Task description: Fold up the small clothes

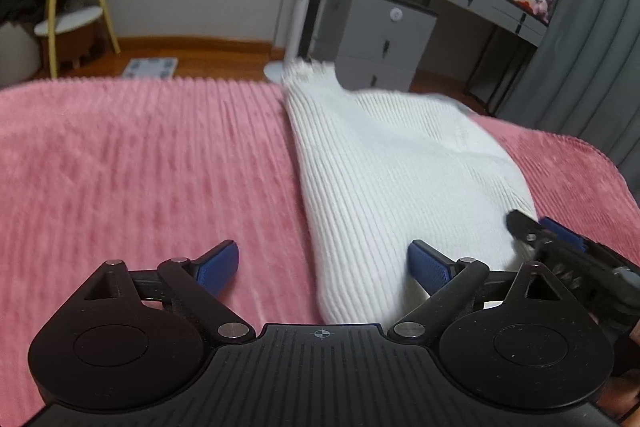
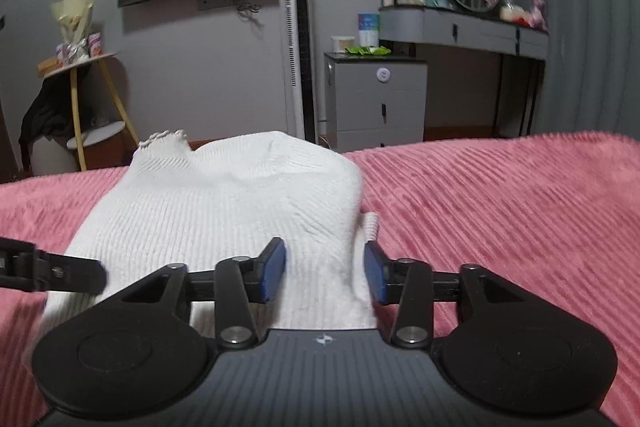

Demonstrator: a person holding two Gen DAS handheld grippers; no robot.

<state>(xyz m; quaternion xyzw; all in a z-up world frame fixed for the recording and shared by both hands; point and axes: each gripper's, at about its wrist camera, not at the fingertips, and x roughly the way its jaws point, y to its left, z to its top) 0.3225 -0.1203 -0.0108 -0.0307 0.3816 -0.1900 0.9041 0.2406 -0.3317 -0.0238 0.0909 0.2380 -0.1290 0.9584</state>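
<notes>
our white ribbed knit top (image 1: 400, 179) lies partly folded on the pink bed cover (image 1: 140, 155), near its far edge. our left tool (image 1: 324, 269) and right tool (image 2: 325, 275) are both spread, gripping nothing. we judge further folds remain.

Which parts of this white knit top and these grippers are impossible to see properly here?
- Top: near hem hidden behind the left gripper body in the left view; far collar motion-blurred.
- Top's underside: hidden against the pink blanket.
- Right gripper: in the left view, cut off by the right edge.
</notes>
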